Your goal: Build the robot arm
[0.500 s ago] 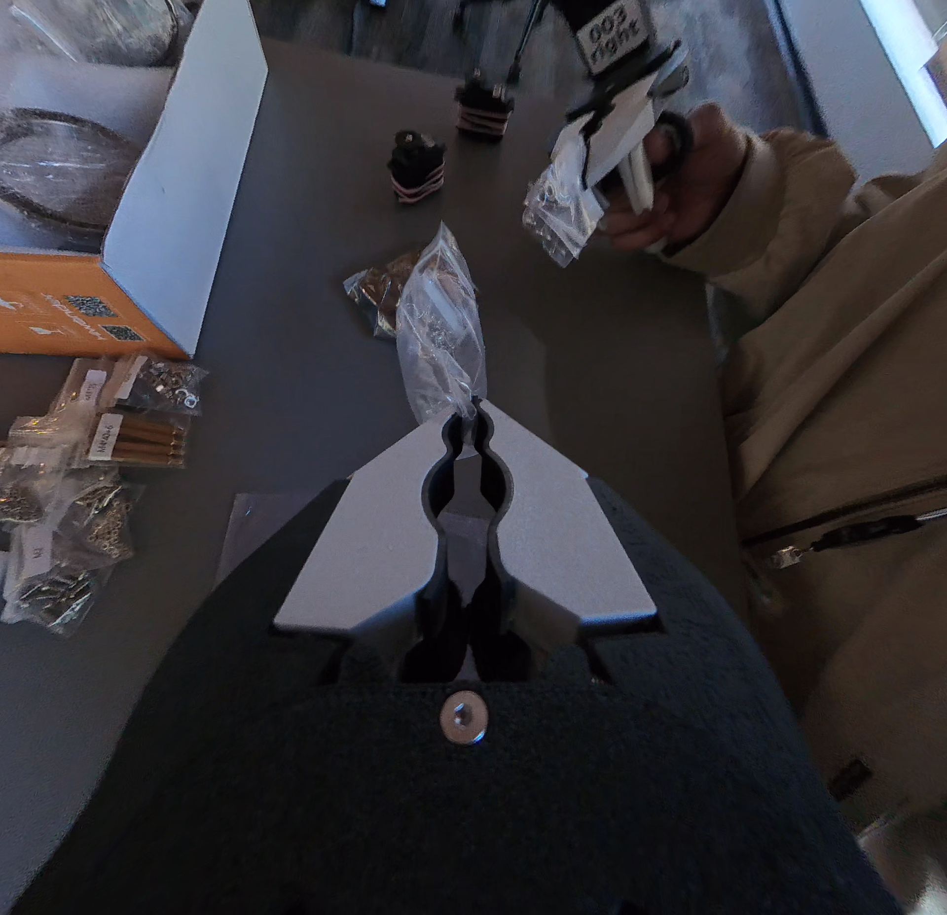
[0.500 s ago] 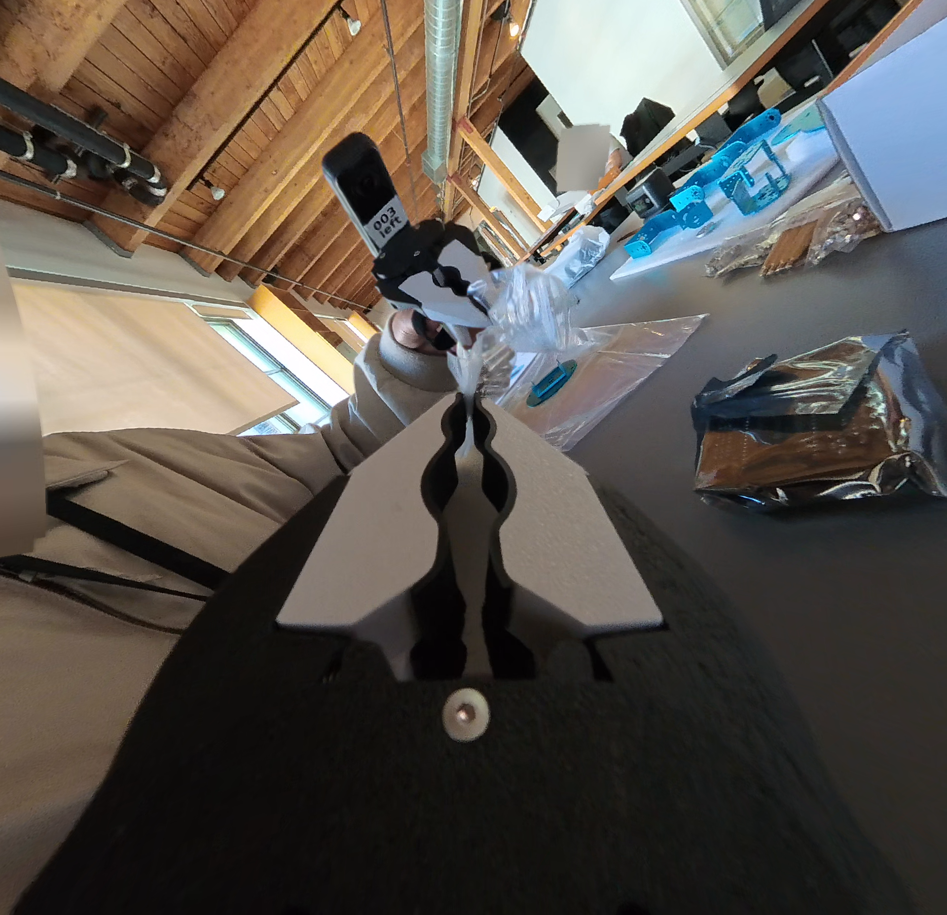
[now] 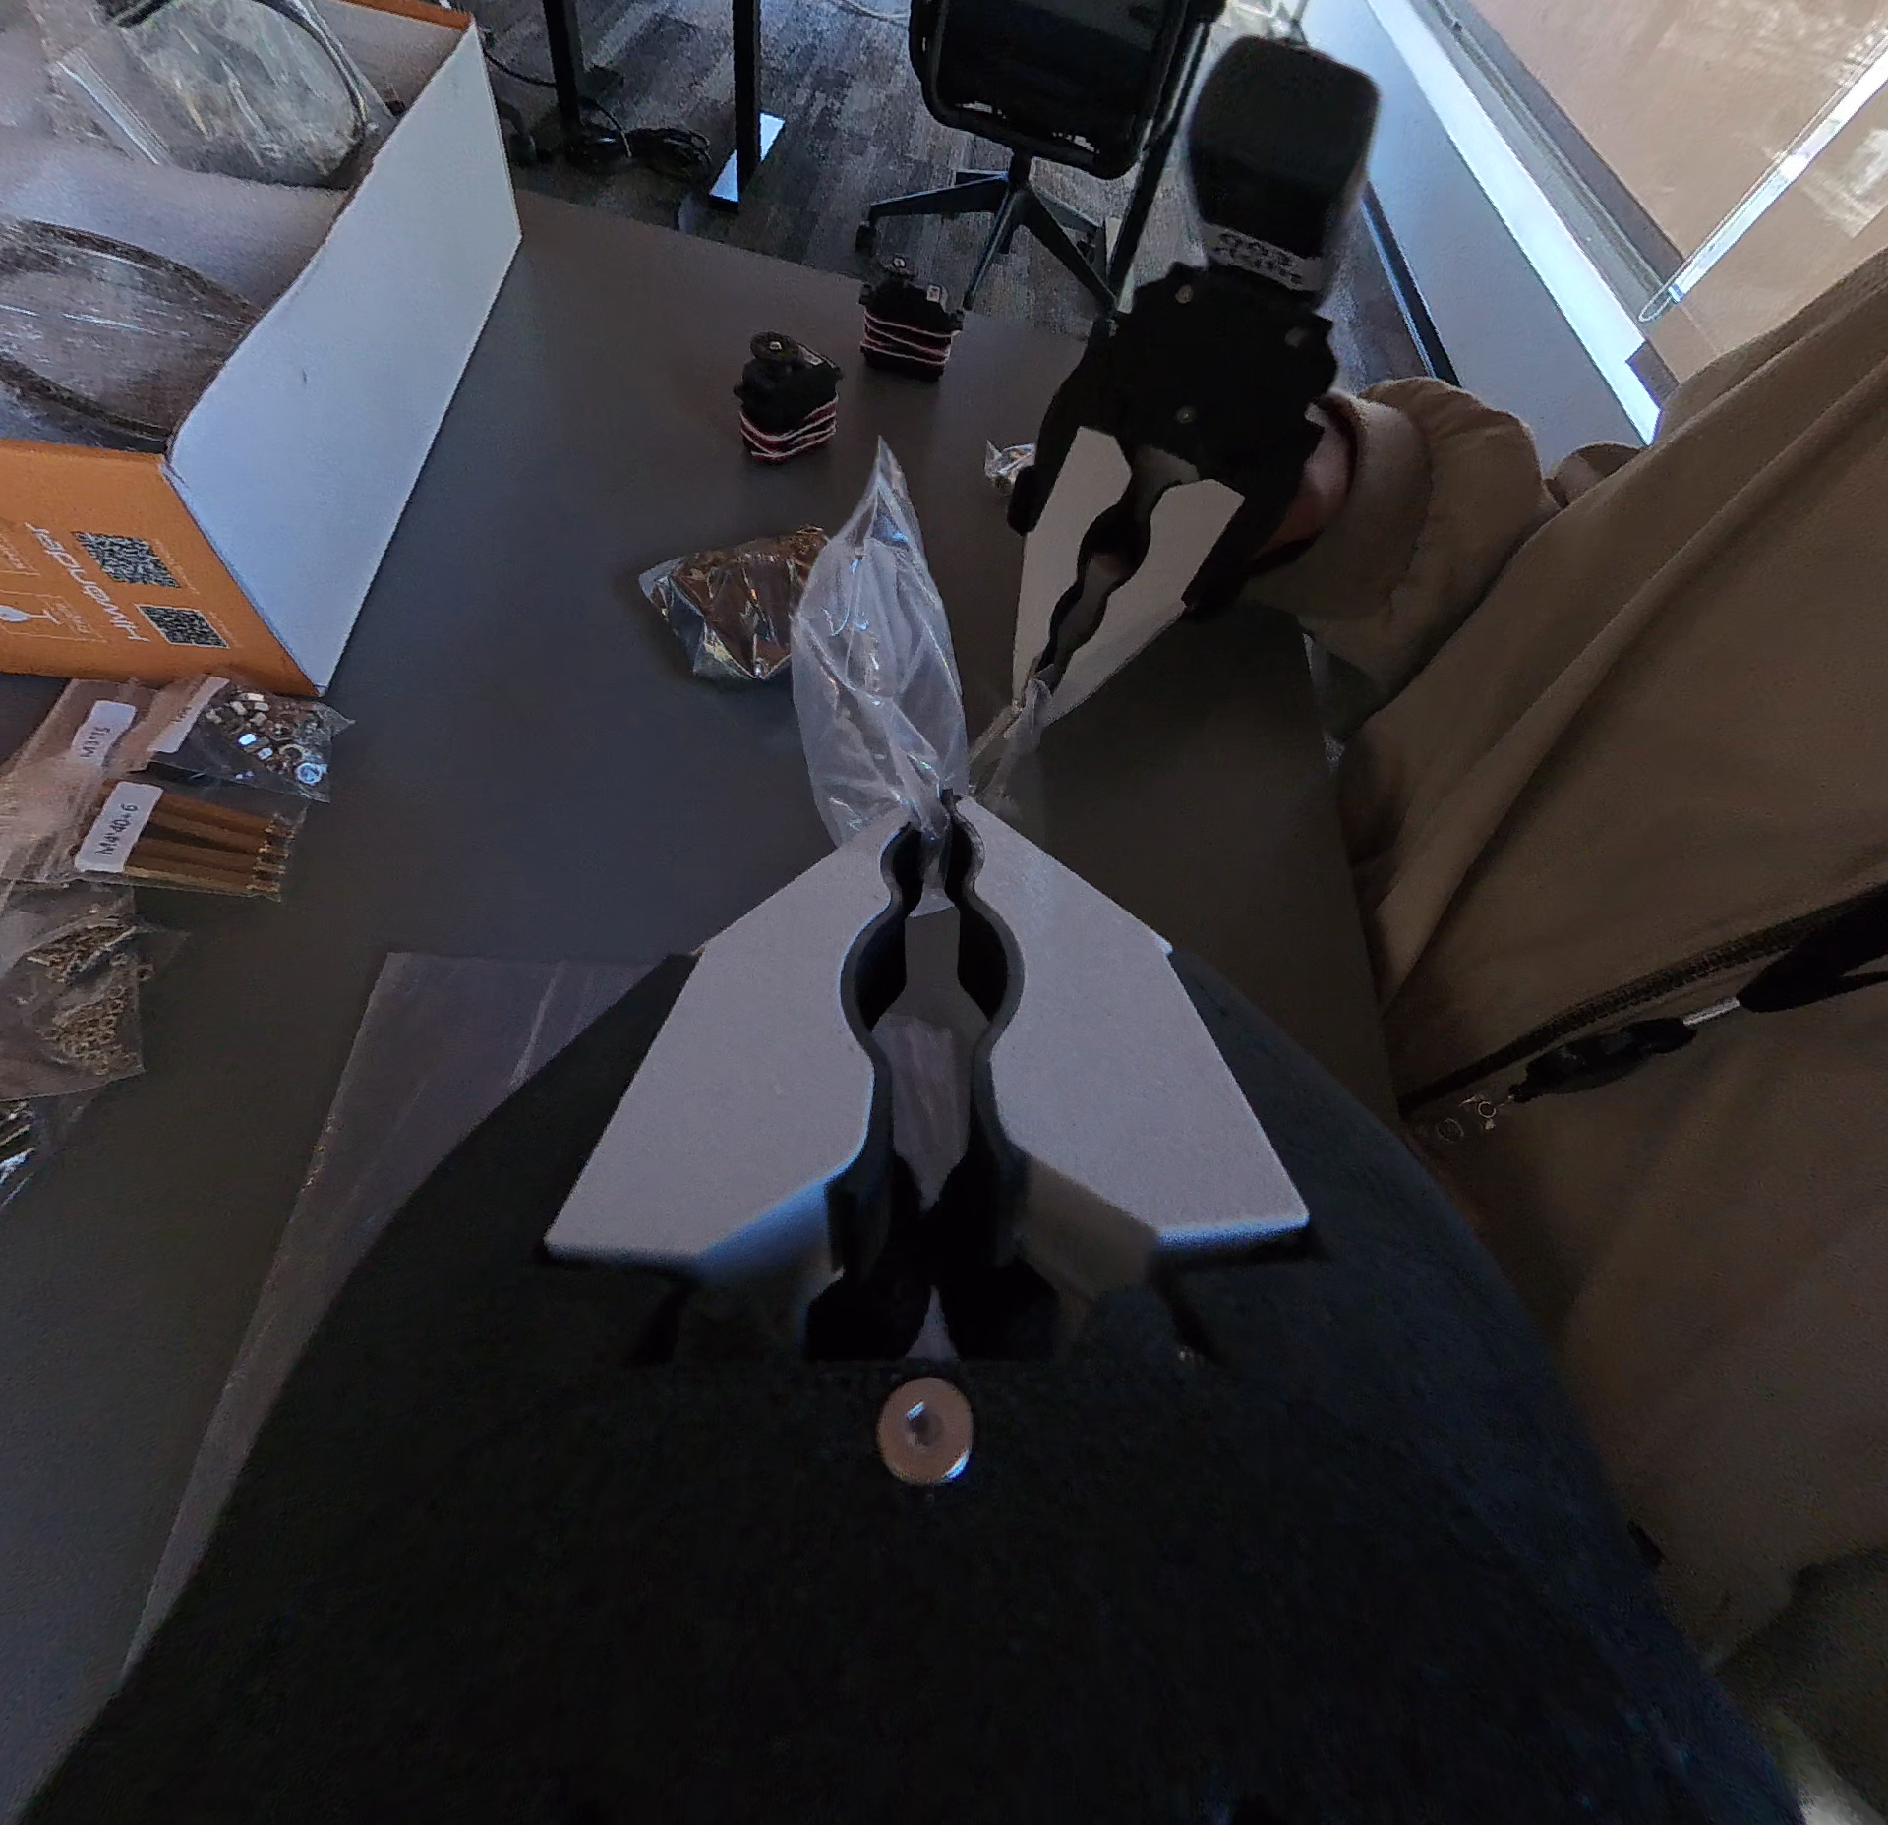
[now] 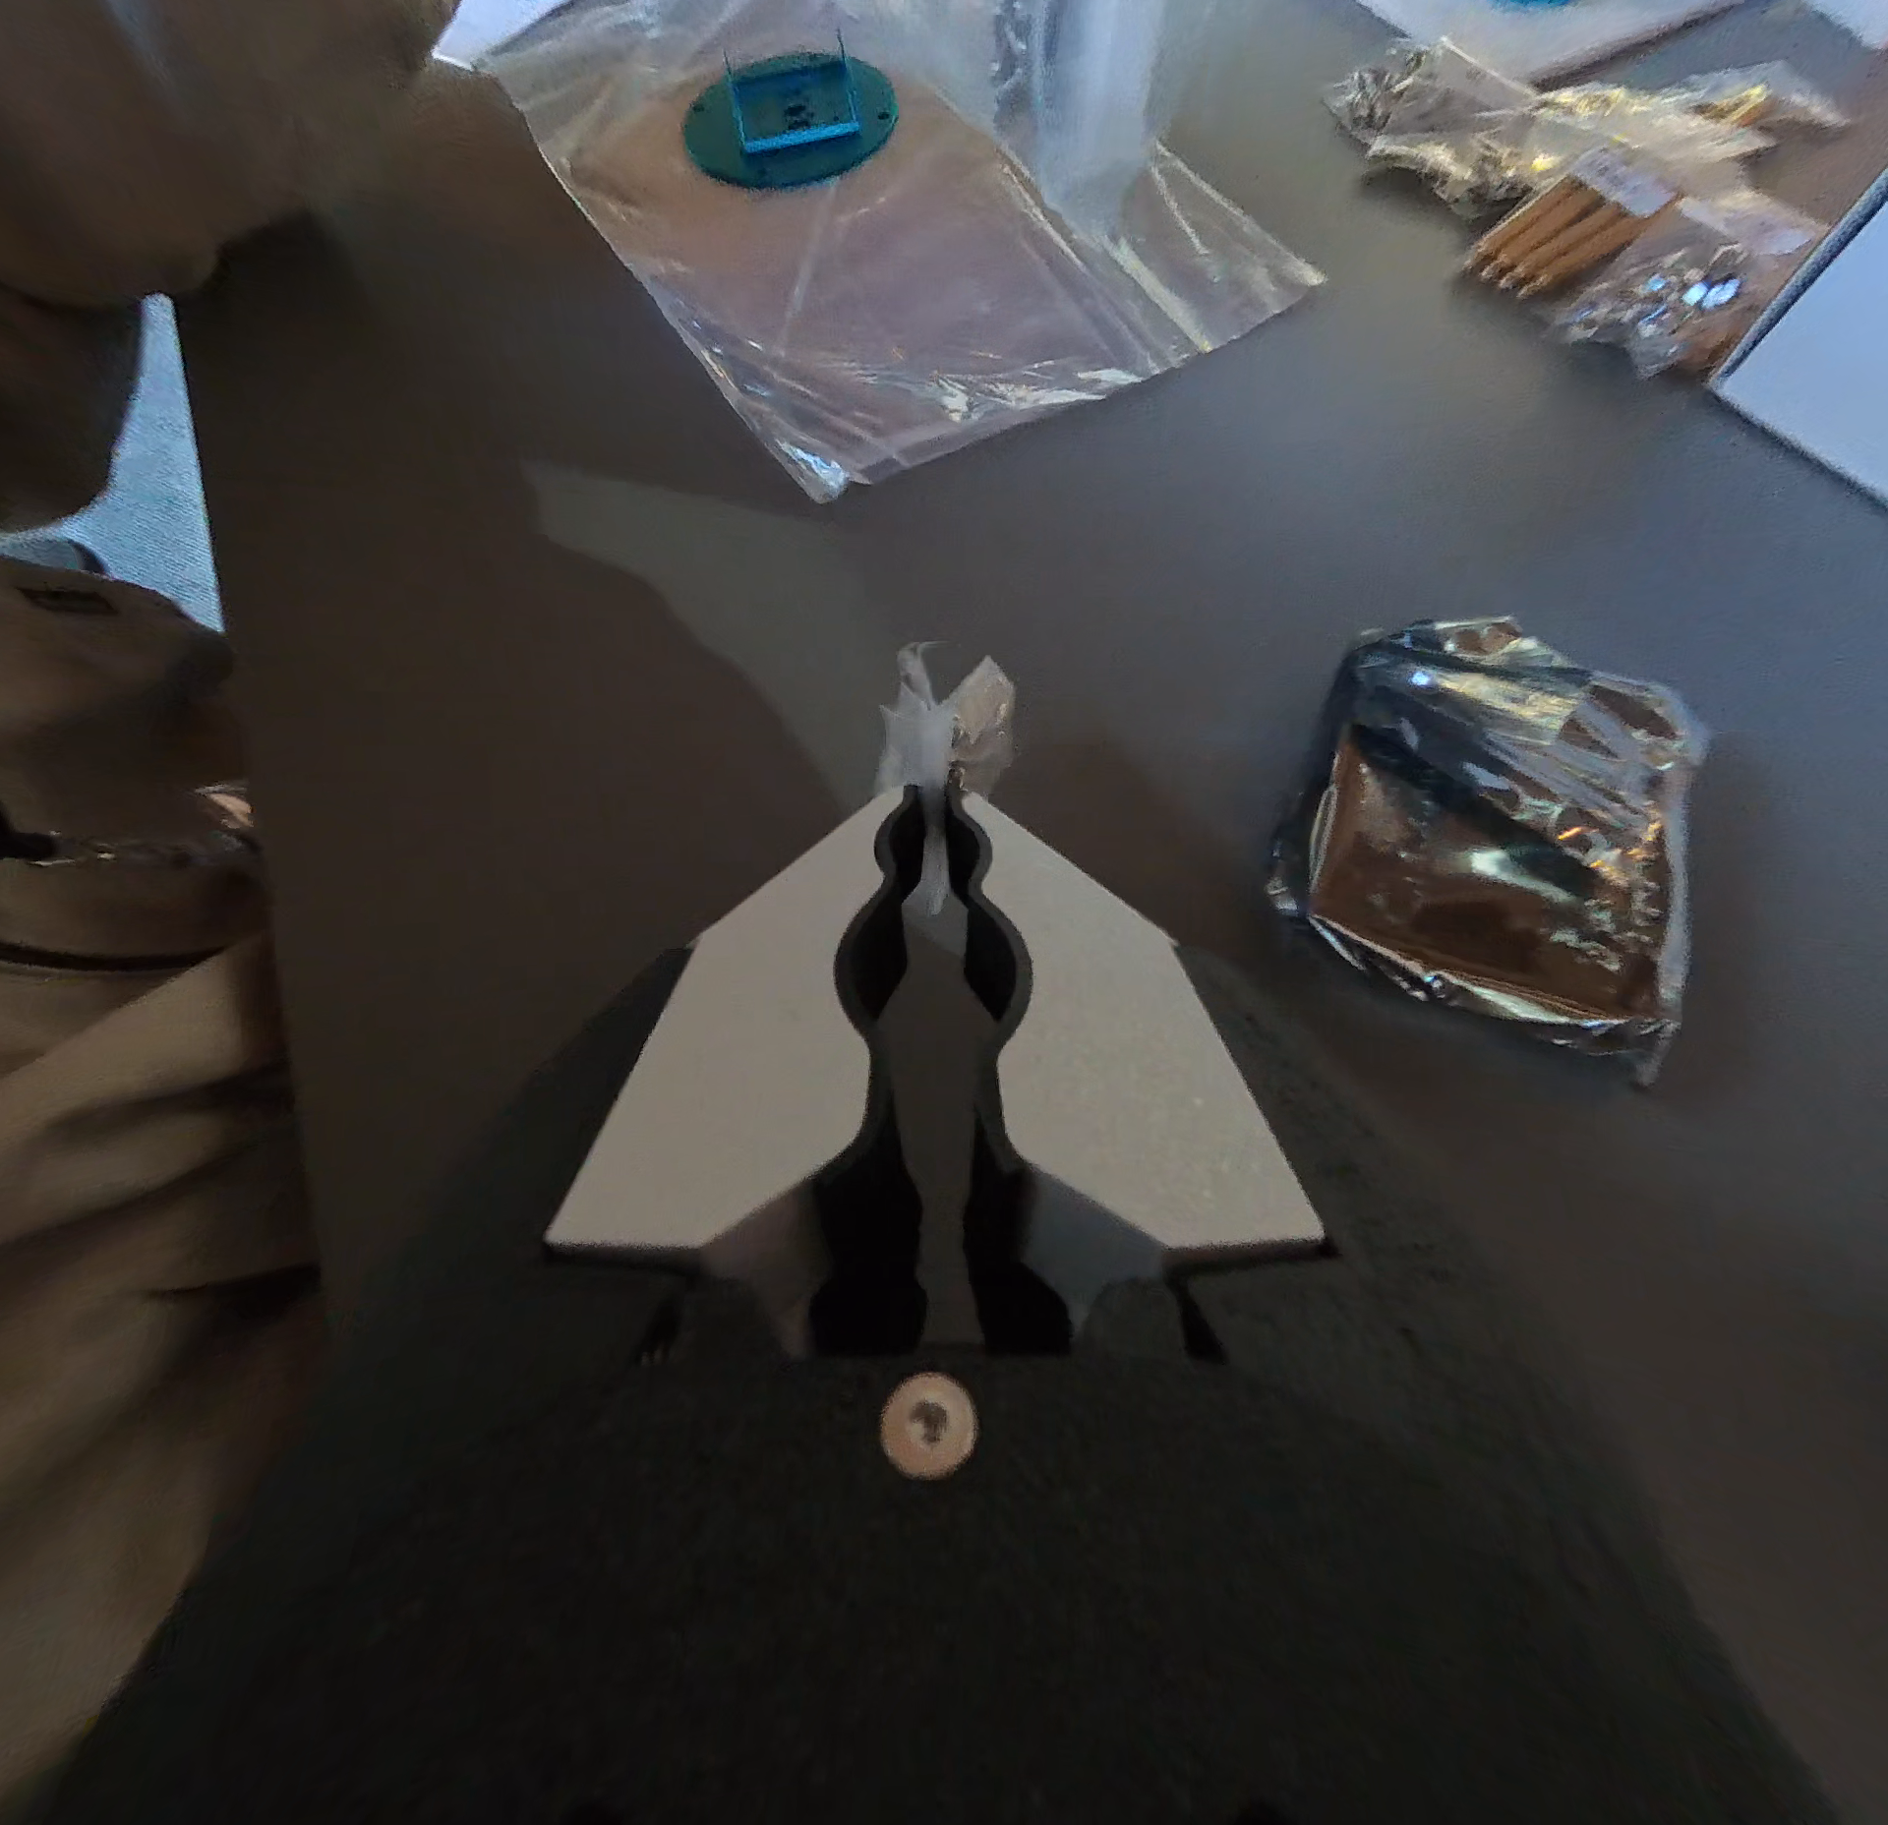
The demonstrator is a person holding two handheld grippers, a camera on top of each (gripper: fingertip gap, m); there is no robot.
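**Two grippers, two small bags over a cluttered desk**

Two views, the left wrist view first. A dark grey desk (image 3: 572,836) fills it, with grey carpet, an office chair (image 3: 1042,60) and desk legs beyond its far edge, and a bright window strip at upper right. The left gripper (image 3: 942,824) has its jaws closed narrowly on the corner of a clear plastic bag (image 3: 881,673), which stands up from the tips, apparently above the desk. Behind the bag lies a shiny foil packet (image 3: 730,601); farther back stand two black servo motors (image 3: 787,397) wound with red-and-white wire. An orange-and-white cardboard box (image 3: 337,387) sits at left, with labelled bags of screws and brass standoffs (image 3: 174,805) in front of it. The right gripper (image 3: 1032,688) reaches down from upper right, held by a hand in a beige sleeve (image 3: 1430,509); its tips pinch a small bag that is mostly hidden here. A flat clear sheet under the left gripper is cut off by the gripper body.

The right wrist view is blurred. Its jaws are nearly closed on a small crumpled bag (image 4: 950,714), contents unreadable, above the desk. The foil packet lies to the right, a large flat clear bag (image 4: 919,274) holding a teal round part (image 4: 792,116) lies ahead, and the hardware bags sit at upper right. A beige sleeve blocks the left side.
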